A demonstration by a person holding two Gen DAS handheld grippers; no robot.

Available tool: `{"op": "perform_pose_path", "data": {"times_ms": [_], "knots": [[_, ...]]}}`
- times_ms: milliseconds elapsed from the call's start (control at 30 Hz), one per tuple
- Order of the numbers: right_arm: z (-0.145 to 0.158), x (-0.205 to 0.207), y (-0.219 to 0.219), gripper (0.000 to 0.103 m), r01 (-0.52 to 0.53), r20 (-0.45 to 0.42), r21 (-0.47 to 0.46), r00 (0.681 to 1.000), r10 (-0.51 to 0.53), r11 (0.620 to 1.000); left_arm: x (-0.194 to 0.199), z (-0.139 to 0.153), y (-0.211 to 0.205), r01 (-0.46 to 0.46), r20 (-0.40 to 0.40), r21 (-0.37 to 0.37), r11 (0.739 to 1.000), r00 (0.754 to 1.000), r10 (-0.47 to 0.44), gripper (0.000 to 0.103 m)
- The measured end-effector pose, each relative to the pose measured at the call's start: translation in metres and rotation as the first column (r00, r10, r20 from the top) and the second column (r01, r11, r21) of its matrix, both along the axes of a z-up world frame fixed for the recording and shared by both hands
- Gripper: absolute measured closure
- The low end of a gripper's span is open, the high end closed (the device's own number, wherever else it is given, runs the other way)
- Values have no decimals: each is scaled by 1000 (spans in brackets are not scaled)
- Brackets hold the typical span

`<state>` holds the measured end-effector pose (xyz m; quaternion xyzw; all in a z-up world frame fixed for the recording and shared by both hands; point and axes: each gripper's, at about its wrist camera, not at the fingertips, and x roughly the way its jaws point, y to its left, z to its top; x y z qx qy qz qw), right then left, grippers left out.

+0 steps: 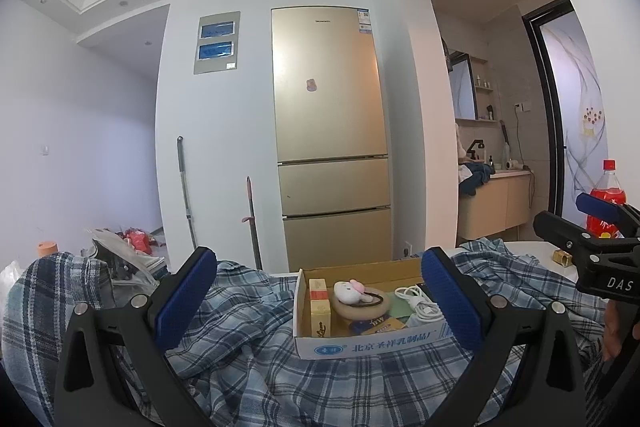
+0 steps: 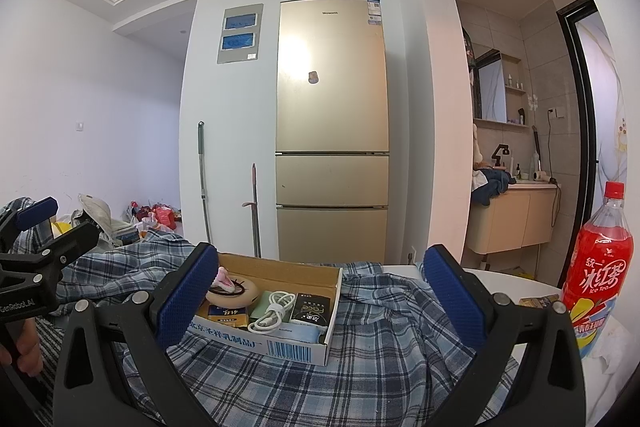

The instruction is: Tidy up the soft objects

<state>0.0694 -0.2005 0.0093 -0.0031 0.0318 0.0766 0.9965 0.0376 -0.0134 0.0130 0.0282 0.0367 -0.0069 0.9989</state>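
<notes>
A blue and white plaid shirt [image 1: 256, 347] lies crumpled across the table, also in the right wrist view [image 2: 380, 343]. An open cardboard box [image 1: 360, 345] sits on top of it, holding a small pink and white plush [image 1: 349, 290], a white cable [image 1: 420, 303] and small packets; it also shows in the right wrist view [image 2: 276, 343]. My left gripper [image 1: 320, 303] is open and empty, hovering just above the shirt in front of the box. My right gripper [image 2: 320, 301] is open and empty, likewise facing the box. Each gripper appears at the edge of the other's view.
A red ice tea bottle [image 2: 598, 259] stands at the table's right, also in the left wrist view [image 1: 606, 203]. A gold fridge [image 1: 332, 131] stands behind against the wall. Two mop handles [image 1: 186, 187] lean left of it. Bags and clutter [image 1: 128, 251] lie on the floor at the left.
</notes>
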Motion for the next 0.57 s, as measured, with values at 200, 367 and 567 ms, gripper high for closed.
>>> {"op": "perform_pose_path", "data": {"times_ms": [200, 367, 567], "knots": [[0, 1, -1, 1, -3, -1, 6, 1000, 3, 1000, 0, -1, 0, 0, -1, 7, 1000, 1000, 0, 0], [1, -1, -2, 1, 3, 6, 19, 1000, -3, 1000, 8, -4, -8, 16, -32, 43, 999, 999, -14, 0], [0, 5, -4, 1, 12, -26, 33, 1000, -11, 999, 5, -4, -5, 23, -14, 26, 999, 1000, -23, 0]]}}
